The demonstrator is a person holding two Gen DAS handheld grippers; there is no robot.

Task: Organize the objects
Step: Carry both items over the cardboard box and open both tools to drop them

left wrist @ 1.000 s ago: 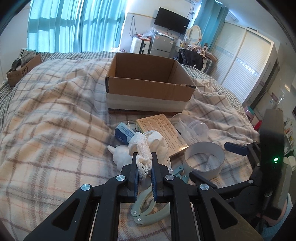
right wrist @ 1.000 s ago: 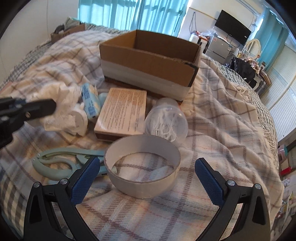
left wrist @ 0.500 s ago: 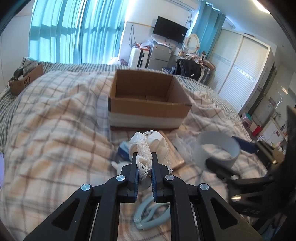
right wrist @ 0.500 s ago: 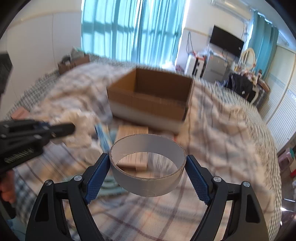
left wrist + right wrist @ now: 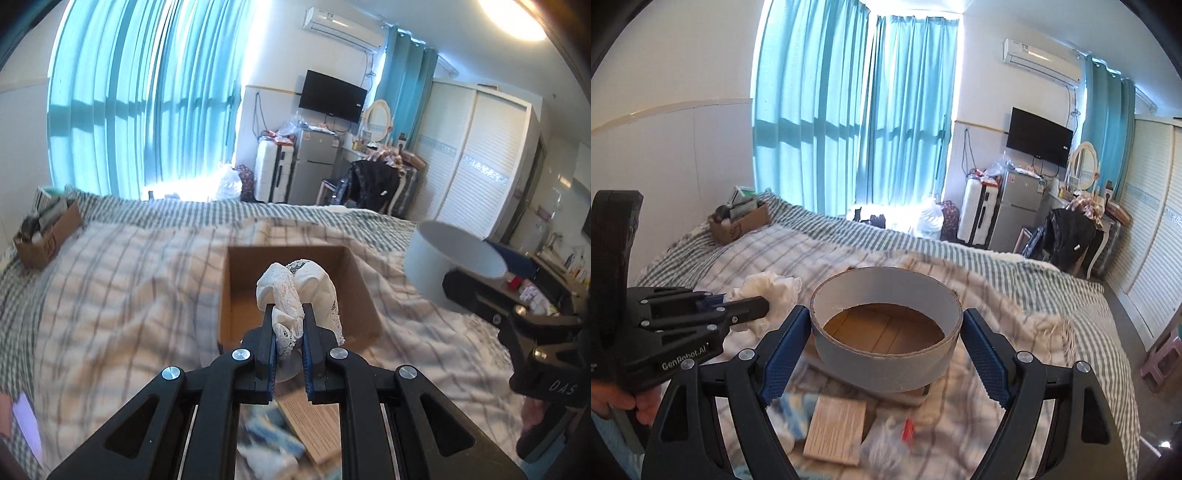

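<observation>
Left tongs (image 5: 287, 343) pinch a white lace cloth (image 5: 295, 291) above the cardboard box (image 5: 236, 295); right tongs (image 5: 886, 347), spread wide, clamp a tape roll (image 5: 886, 354).

Left tool (image 5: 287, 334) grips white lace cloth (image 5: 295, 291) above open cardboard box (image 5: 236, 295)

Wall television (image 5: 332, 95) hangs above a fridge (image 5: 311, 166).

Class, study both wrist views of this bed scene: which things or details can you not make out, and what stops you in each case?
- Brown cardboard box, right wrist view: walls hidden by the grey tape ring.
- Box floor, left wrist view: partly covered by the white lace cloth in the left gripper.
- Blue-and-white packet, left wrist view: blurred, label unreadable.
- Right gripper: whether its pads touch the ring is unclear.
</observation>
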